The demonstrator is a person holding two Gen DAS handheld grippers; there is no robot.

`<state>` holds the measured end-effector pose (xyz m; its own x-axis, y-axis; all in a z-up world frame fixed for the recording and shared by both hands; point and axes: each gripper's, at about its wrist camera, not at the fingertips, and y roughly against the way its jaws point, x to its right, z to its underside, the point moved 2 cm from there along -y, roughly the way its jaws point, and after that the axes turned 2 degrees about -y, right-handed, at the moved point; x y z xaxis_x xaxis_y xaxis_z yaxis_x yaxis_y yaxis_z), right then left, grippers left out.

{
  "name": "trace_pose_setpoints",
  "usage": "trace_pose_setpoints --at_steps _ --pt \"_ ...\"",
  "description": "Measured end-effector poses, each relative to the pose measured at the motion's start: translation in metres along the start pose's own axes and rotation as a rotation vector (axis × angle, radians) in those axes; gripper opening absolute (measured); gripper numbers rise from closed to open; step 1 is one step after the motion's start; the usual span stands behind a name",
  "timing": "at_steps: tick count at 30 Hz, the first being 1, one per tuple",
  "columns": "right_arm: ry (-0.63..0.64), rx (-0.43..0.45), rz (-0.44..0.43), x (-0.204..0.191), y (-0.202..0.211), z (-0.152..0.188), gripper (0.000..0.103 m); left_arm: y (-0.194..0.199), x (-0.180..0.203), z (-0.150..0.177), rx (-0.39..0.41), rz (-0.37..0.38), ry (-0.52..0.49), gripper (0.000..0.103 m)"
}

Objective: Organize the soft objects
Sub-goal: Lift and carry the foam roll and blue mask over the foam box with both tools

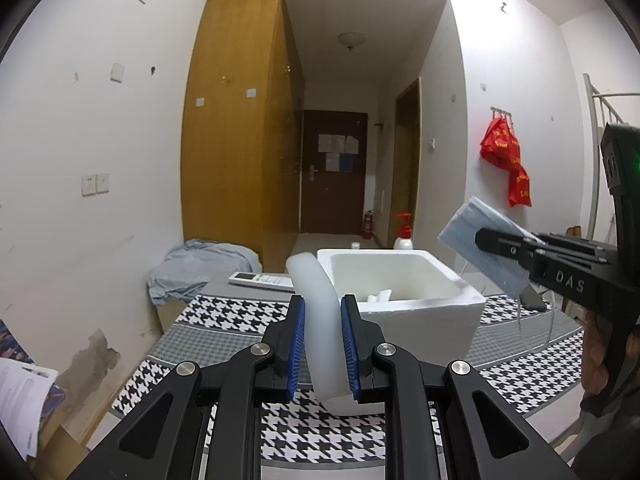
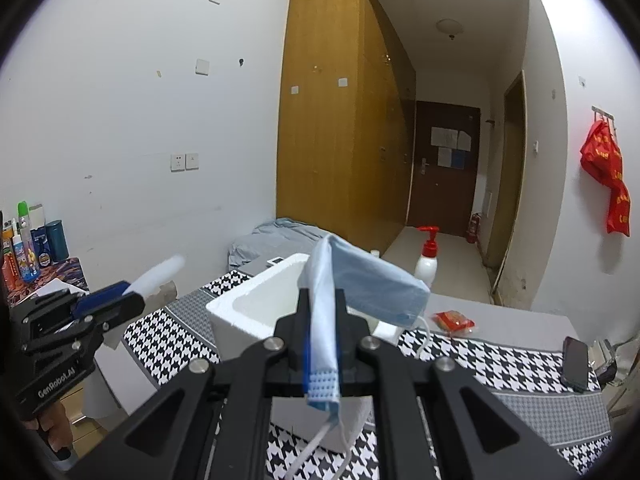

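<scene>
My left gripper (image 1: 322,330) is shut on a white foam strip (image 1: 320,312) that stands up between its blue pads, just in front of a white foam box (image 1: 420,308) on the houndstooth tablecloth. From the right wrist view the left gripper (image 2: 120,300) shows at the left with the foam strip (image 2: 160,272) sticking out. My right gripper (image 2: 322,320) is shut on a blue face mask (image 2: 360,280), held above the foam box (image 2: 256,300). The left wrist view shows the right gripper (image 1: 486,240) holding the mask (image 1: 472,248) over the box's right edge.
A white remote (image 1: 262,280) lies behind the box. A pump bottle (image 2: 427,256) with a red top, a red packet (image 2: 454,320) and a dark phone (image 2: 576,364) sit on the table's right. Bottles (image 2: 28,240) crowd a shelf at the left. Blue cloth (image 1: 200,268) lies beyond the table.
</scene>
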<state>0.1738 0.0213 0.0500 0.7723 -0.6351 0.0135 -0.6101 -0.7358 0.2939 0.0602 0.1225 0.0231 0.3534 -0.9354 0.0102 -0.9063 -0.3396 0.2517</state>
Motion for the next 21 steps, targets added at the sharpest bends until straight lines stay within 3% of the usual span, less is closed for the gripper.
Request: trace_pose_setpoints --at_steps 21 --pt "0.010 -0.040 -0.031 -0.010 -0.046 -0.013 0.011 -0.012 -0.021 0.006 -0.027 -0.057 0.026 0.020"
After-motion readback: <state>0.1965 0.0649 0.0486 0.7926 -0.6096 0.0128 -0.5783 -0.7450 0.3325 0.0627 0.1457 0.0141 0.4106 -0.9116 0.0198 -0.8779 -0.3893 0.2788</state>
